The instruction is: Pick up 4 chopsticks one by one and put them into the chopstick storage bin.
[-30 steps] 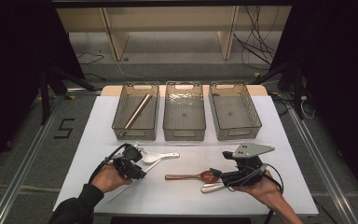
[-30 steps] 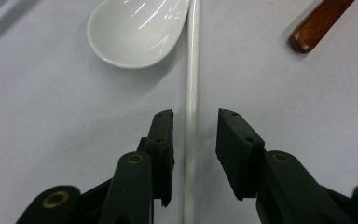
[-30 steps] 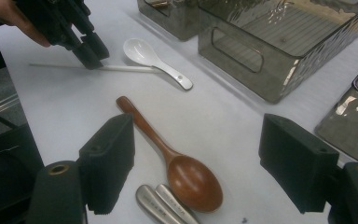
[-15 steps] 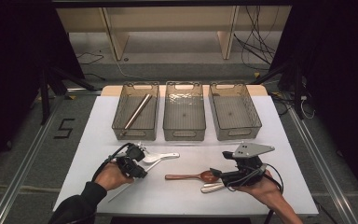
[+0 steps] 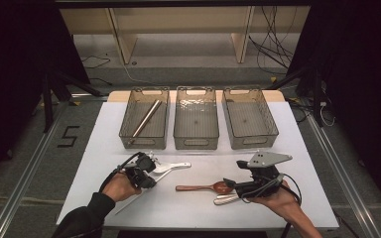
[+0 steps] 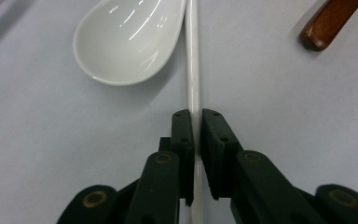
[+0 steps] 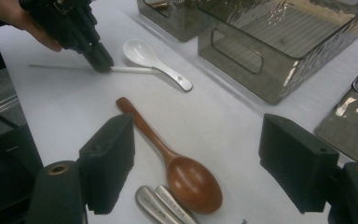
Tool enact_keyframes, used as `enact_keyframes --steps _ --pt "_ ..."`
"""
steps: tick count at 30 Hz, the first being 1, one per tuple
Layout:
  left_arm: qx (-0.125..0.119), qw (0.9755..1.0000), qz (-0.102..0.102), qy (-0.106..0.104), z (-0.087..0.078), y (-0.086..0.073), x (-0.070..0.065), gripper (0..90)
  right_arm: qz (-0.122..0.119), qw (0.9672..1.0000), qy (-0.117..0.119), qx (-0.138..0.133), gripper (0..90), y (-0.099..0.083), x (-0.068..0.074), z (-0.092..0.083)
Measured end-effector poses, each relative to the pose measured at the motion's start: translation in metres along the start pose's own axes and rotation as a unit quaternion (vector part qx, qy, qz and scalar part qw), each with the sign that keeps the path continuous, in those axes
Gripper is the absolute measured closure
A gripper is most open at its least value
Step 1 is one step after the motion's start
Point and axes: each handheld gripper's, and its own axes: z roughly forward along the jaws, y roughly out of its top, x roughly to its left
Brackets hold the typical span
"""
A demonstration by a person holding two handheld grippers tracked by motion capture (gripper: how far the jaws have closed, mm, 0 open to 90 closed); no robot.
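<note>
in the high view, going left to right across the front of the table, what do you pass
Left gripper shut on the thin white chopstick → white ceramic soup spoon → brown wooden spoon → silver metal handles → right gripper, jaws open.

Left hand-held gripper point(image 6: 196, 122) jaws just closed onto the white chopstick point(image 6: 193, 70), now pinched btw them.

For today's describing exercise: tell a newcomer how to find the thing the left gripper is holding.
Start at the white table and its three clear bins; look in front of the left bin. There the left gripper is shut on a thin white chopstick lying flat. Unlike the white ceramic spoon beside it, it is a straight, slim rod with no bowl.
</note>
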Motion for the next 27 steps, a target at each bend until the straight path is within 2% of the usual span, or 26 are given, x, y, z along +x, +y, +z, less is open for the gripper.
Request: enact_keyframes --steps 4,9,16,18,20,22,27 --pt "-0.004 1.0000 0.000 -0.004 0.000 -0.001 0.001 83.9 0.000 1.0000 -0.001 0.000 27.7 0.000 0.000 0.000" --pt "-0.003 0.9999 0.012 -0.005 -0.001 -0.001 0.001 84.2 0.000 1.0000 0.000 -0.002 27.7 0.000 0.000 -0.001" --pt "-0.006 0.9996 0.015 -0.021 -0.009 -0.004 0.004 84.3 0.001 1.0000 0.000 -0.001 27.8 0.000 -0.001 -0.001" --pt "-0.008 0.9996 0.012 -0.026 -0.009 -0.006 0.003 84.3 0.000 1.0000 0.000 -0.001 27.9 0.000 -0.001 -0.001" --pt "-0.002 0.9994 0.020 -0.028 -0.010 -0.006 0.003 84.3 0.000 1.0000 0.000 0.000 27.8 0.000 -0.001 -0.001" --pt "-0.002 0.9992 0.020 -0.033 -0.011 -0.007 0.002 84.3 0.000 1.0000 0.000 -0.001 27.9 0.000 -0.001 -0.001" --pt "-0.010 0.9989 0.026 -0.038 -0.017 -0.010 -0.002 84.3 0.001 1.0000 0.000 0.000 27.9 0.000 -0.001 -0.001"
